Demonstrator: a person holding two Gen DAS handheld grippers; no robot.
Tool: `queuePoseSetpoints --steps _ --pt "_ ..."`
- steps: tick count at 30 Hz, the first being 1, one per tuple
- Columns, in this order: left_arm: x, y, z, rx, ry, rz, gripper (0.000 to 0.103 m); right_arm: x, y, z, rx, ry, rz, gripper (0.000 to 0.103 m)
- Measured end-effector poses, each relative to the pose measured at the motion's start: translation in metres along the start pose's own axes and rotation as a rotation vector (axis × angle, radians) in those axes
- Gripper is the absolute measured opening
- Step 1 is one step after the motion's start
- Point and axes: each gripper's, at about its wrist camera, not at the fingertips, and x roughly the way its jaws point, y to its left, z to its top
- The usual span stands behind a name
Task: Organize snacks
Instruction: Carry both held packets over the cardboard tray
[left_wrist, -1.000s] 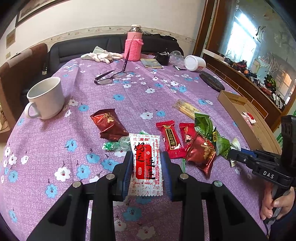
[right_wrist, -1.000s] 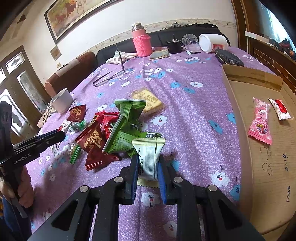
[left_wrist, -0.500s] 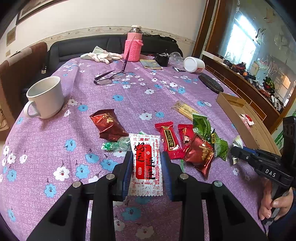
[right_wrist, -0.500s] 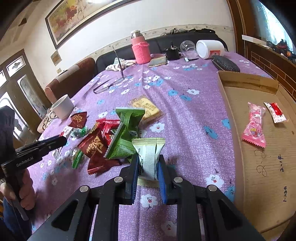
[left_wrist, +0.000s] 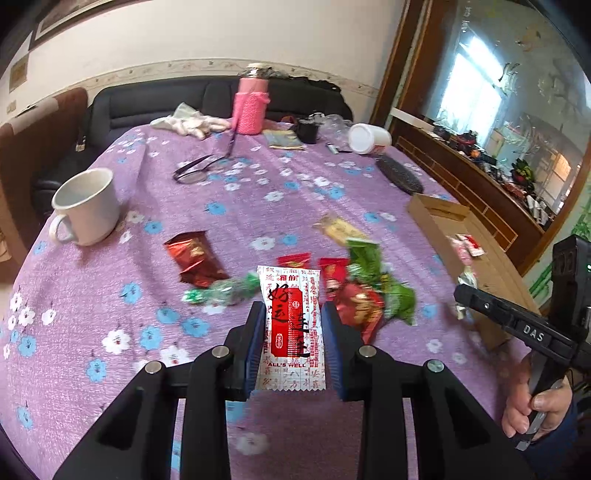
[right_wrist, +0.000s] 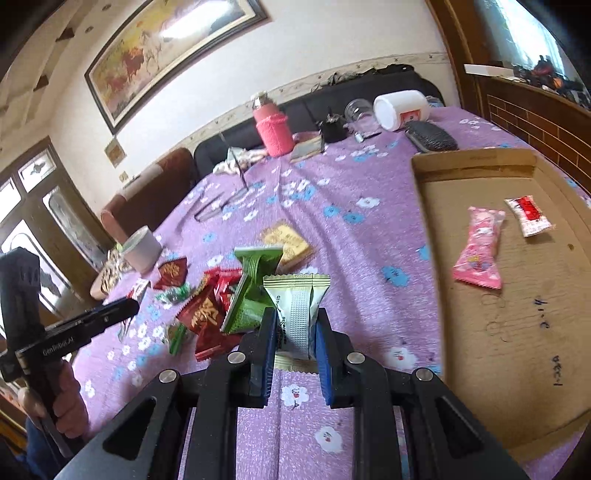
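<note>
Purple cloth with blue and white flowers (left_wrist: 258, 206) covers the table, and the snacks lie on it in a loose heap. The left gripper (left_wrist: 293, 332) pinches a white packet with a red label (left_wrist: 291, 325) between its blue pads; the jaws press on the 2 long edges of this packet, which stands upright between them, above the cloth. Just behind it lie a dark red foil packet (left_wrist: 194, 258), a green and clear wrapped candy (left_wrist: 221, 291), 2 small red packets (left_wrist: 314, 264) and some green packets (left_wrist: 373, 273) on top of another red foil one.

The right gripper (right_wrist: 295, 332) pinches a pale green and white packet (right_wrist: 297, 306) in the same way, jaws closed on its sides, and the top of the packet rises above the fingertips. To its left is the heap of red and green packets (right_wrist: 236, 299), and farther back a yellow packet (right_wrist: 286, 238) lies alone.

On the right side of the table is a flat cardboard box (right_wrist: 472, 173). Inside it lie a pink packet (right_wrist: 480, 247) and a small red and white packet (right_wrist: 528, 214), near each other but apart. A white mug (left_wrist: 86, 206) stands at the left edge of the table, and a pink flask (left_wrist: 251, 107) stands at the far end.
</note>
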Motion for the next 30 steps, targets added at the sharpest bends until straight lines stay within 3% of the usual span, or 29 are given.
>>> queuePoseSetpoints --steps 8,16,22,30 --pt "0.000 -0.075 0.011 0.086 0.013 -0.111 0.030 -0.043 -0.041 0.010 0.088 -0.099 -0.039 0.021" --pt "0.036 -0.165 0.021 0.160 0.074 -0.246 0.030 -0.078 -0.103 0.008 0.218 -0.198 -0.184 0.021" --pt "0.071 -0.233 0.025 0.195 0.127 -0.337 0.030 -0.090 -0.134 0.006 0.286 -0.224 -0.224 0.021" --pt "0.119 -0.275 0.008 0.223 0.218 -0.350 0.030 -0.083 -0.159 0.000 0.366 -0.182 -0.277 0.021"
